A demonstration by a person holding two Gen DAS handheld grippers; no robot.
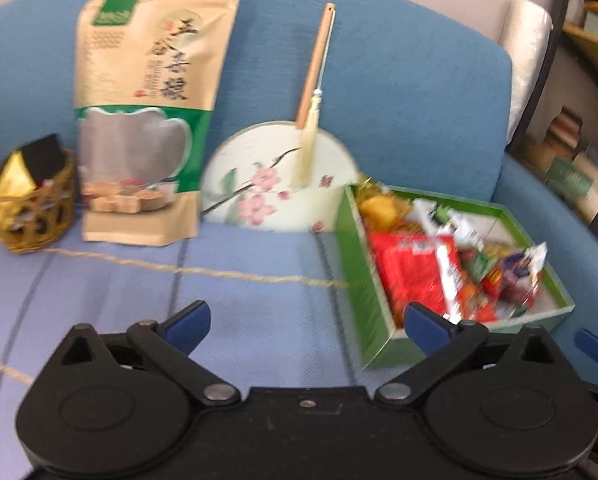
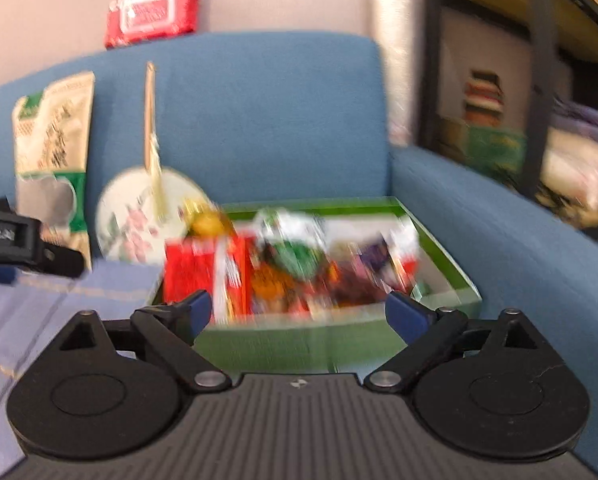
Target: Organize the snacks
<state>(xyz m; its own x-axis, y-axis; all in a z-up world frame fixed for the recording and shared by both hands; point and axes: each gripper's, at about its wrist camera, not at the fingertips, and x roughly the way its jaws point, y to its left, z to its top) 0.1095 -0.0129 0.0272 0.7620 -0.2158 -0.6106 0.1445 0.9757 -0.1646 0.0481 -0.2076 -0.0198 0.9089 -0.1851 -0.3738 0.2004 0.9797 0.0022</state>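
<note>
Left wrist view: left gripper (image 1: 306, 320) fingers wide, empty, above the sofa seat (image 1: 235, 304); green box (image 1: 363, 300) of snacks (image 1: 415, 276) at the seat's right edge. Right gripper (image 2: 299, 312) likewise wide, empty.

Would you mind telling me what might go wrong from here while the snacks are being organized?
1. The green box is heaped with loose wrappers; a grab by the open right gripper may spill some over its low wall.
2. The tall pouch only leans on the backrest, so a brush from the left gripper could topple it.
</note>
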